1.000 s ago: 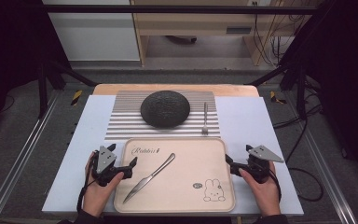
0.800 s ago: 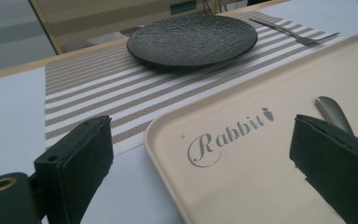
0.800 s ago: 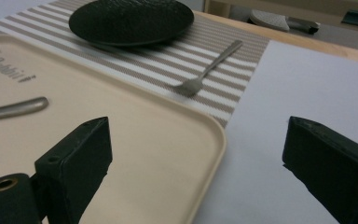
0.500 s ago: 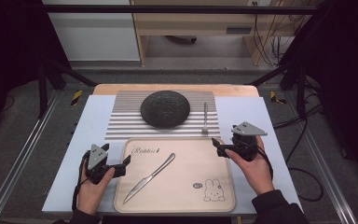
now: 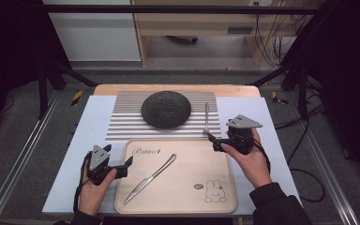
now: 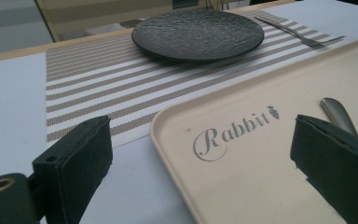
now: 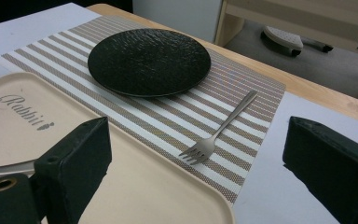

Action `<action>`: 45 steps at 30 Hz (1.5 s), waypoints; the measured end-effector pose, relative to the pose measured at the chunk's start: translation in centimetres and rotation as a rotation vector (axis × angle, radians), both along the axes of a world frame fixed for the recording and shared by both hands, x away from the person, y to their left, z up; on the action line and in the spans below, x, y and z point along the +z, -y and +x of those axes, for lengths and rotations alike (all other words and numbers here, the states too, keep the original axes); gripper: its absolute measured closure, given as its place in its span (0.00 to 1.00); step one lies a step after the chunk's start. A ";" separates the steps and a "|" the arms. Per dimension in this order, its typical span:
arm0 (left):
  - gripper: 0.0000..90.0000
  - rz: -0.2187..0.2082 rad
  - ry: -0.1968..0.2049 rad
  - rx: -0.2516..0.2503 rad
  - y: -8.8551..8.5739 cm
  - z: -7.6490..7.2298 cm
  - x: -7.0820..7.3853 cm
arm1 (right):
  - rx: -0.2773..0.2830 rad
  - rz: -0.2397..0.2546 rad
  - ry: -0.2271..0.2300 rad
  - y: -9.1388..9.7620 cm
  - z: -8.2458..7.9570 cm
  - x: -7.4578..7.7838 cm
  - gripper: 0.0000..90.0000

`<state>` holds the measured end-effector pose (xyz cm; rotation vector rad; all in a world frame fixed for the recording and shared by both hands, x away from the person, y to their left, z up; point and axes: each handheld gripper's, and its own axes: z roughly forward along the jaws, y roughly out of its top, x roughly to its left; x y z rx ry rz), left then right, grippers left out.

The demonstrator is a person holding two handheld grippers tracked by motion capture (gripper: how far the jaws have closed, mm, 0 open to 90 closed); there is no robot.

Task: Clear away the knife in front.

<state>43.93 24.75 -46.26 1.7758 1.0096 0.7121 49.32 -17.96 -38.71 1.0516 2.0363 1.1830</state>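
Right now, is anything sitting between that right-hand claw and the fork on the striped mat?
Nothing visible. The right gripper is open, and only bare striped mat and the tray's corner lie between it and the fork. The black plate sits off to one side.

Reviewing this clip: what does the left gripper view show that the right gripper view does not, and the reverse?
Left gripper view alone: the full "Rabbit" lettering with its carrot mark, read upright. Right gripper view alone: a wooden table edge and a brush-like thing on the floor beyond it. Both share the black plate, fork, striped placemat, beige tray and part of the knife handle.
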 end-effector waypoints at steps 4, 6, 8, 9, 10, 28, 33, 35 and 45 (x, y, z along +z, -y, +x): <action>0.07 0.024 -0.018 -0.047 0.9 -0.1 0.2 | -0.004 0.020 0.008 0.3 -0.3 -0.2 0.09; 0.07 0.033 -0.020 -0.079 1.7 -0.1 0.5 | 0.000 0.034 0.018 0.7 -0.6 -0.5 0.08; 0.07 0.049 -0.037 -0.120 2.7 0.0 0.8 | 0.000 0.044 0.027 1.0 -1.0 -0.8 0.08; 0.07 0.058 -0.042 -0.139 3.2 0.0 0.9 | 0.002 0.057 0.031 1.2 -1.3 -1.0 0.08; 0.08 0.064 -0.049 -0.156 3.7 0.1 1.0 | -0.001 0.065 0.032 1.4 -1.5 -1.3 0.08; 0.98 0.112 -0.239 -0.384 10.4 2.6 0.4 | -0.053 0.089 -0.001 3.0 -3.2 -4.8 0.08; 1.00 0.121 -0.278 -0.419 11.9 3.0 0.0 | -0.044 0.078 -0.015 2.6 -3.3 -5.5 0.08; 1.00 0.155 -0.292 -0.433 12.8 3.0 -0.3 | -0.036 0.068 -0.016 2.4 -3.4 -5.6 0.08; 1.00 0.235 -0.318 -0.413 13.6 3.4 -1.1 | -0.041 0.088 -0.016 2.7 -3.5 -5.7 0.08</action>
